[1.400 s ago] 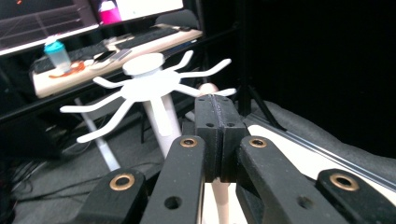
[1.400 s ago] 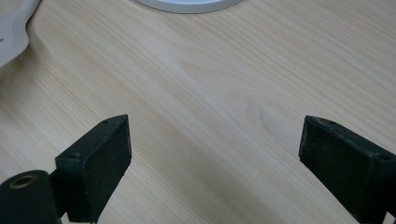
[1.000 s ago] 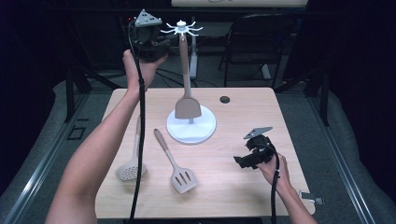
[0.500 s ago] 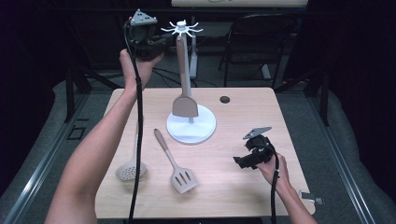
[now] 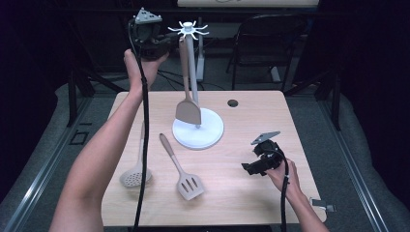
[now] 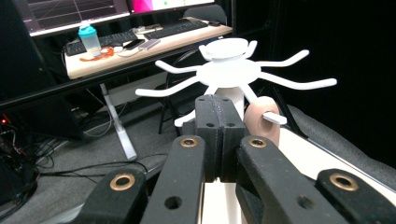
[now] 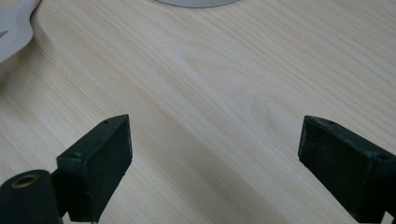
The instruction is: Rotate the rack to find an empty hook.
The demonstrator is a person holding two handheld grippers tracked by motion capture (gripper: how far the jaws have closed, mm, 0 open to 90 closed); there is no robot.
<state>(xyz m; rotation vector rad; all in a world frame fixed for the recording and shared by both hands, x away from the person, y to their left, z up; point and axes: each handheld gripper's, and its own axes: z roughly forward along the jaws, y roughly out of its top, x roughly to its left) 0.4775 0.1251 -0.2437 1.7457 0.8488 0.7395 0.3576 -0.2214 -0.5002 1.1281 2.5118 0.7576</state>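
Observation:
A white utensil rack stands on a round base in the middle of the table, with a ring of hooks at its top. A tan spatula hangs from one hook by the loop of its handle. My left gripper is held high, just left of the hook ring. Its jaws are shut with nothing between them, a little short of the spatula's loop. My right gripper rests low over the table's right part, open, over bare wood.
A slotted turner and a skimmer spoon lie on the wooden table left of centre. A small round hole sits near the far edge. A chair and a desk with keyboards stand behind.
My left gripper has shifted slightly to the left beside the rack top, and the hanging spatula has swung a little. The right gripper has not moved.

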